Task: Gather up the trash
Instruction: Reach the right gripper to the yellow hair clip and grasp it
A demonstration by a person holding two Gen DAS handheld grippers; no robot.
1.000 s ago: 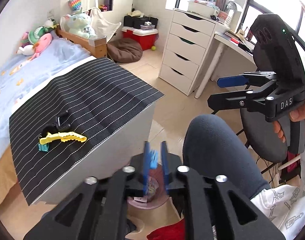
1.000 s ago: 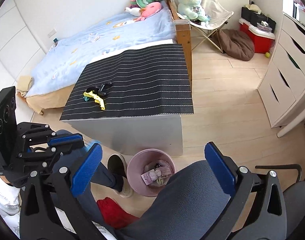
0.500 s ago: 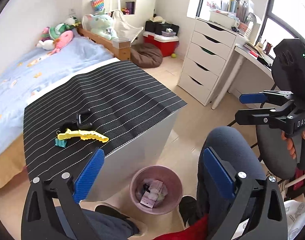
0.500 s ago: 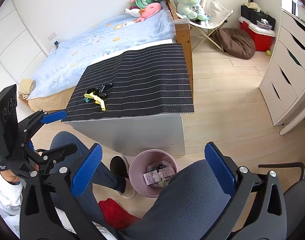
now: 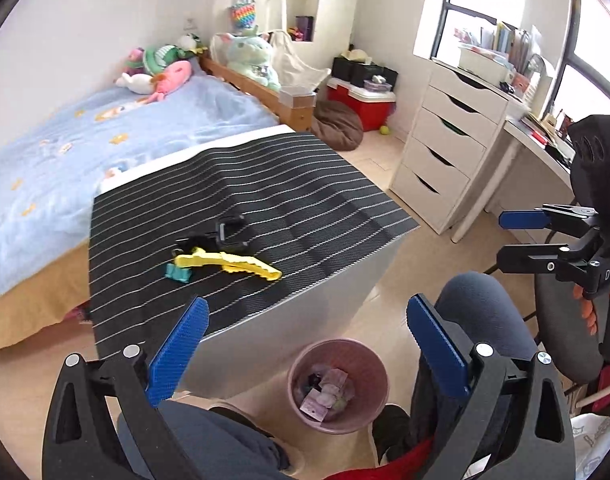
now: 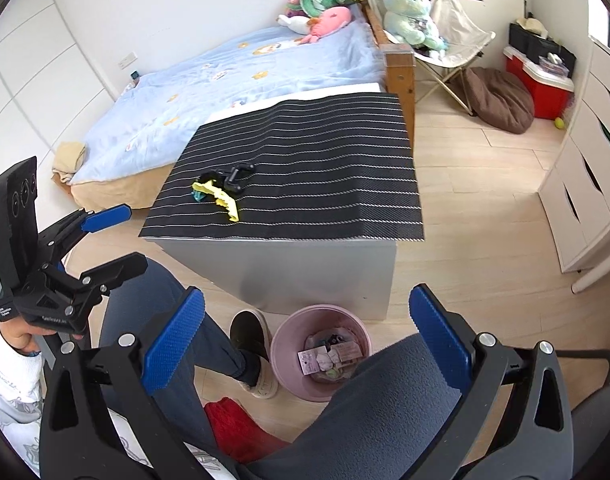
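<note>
Pink bin [image 5: 338,385] holds wrappers; yellow clip [image 5: 229,264] left on mat. Left gripper [image 5: 305,344] & right gripper [image 6: 305,336] both released, empty.

White letters "DAS" are printed on the black body of the right claw [image 5: 521,240], seen from the left wrist. Small white lettering on the left claw [image 6: 113,240] body is too small to read.
</note>
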